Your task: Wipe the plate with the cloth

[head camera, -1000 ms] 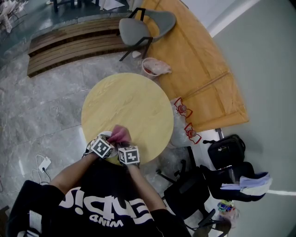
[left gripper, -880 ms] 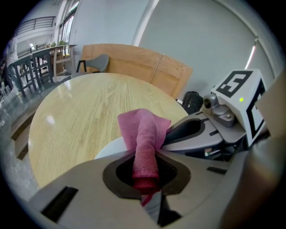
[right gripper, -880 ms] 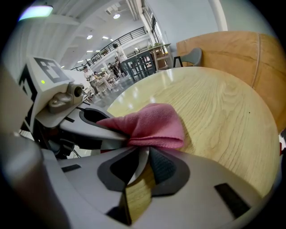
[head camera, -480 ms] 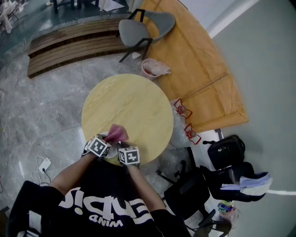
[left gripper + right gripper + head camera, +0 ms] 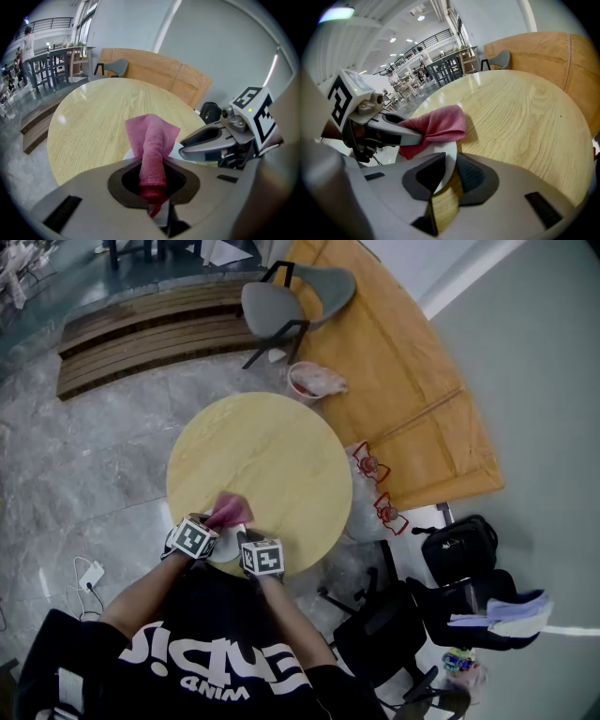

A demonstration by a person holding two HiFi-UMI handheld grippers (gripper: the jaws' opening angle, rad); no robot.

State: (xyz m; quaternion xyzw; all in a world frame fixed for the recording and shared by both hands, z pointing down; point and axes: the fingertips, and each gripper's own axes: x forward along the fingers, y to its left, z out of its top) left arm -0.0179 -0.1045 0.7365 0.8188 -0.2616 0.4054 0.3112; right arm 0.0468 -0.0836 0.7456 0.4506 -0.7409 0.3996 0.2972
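A pink cloth [image 5: 228, 512] is bunched in my left gripper [image 5: 214, 526], which is shut on it near the front edge of the round wooden table [image 5: 272, 456]. In the left gripper view the cloth [image 5: 152, 140] rises out of the shut jaws, with the white plate [image 5: 178, 149] just beneath it. My right gripper [image 5: 244, 540] is shut on the plate's rim. In the right gripper view the plate [image 5: 443, 152] stands tilted between its jaws, and the cloth [image 5: 440, 124] lies against its upper face. Most of the plate is hidden in the head view.
A grey chair [image 5: 295, 296] and a bin [image 5: 314, 379] stand beyond the table. Black bags [image 5: 459, 545] and a black chair [image 5: 384, 634] are to my right, with two red wire items [image 5: 373, 465] by the table edge. A charger [image 5: 89, 570] lies on the floor at left.
My left gripper and the pink cloth have slid a little to the left across the plate. The right gripper has stayed almost in place.
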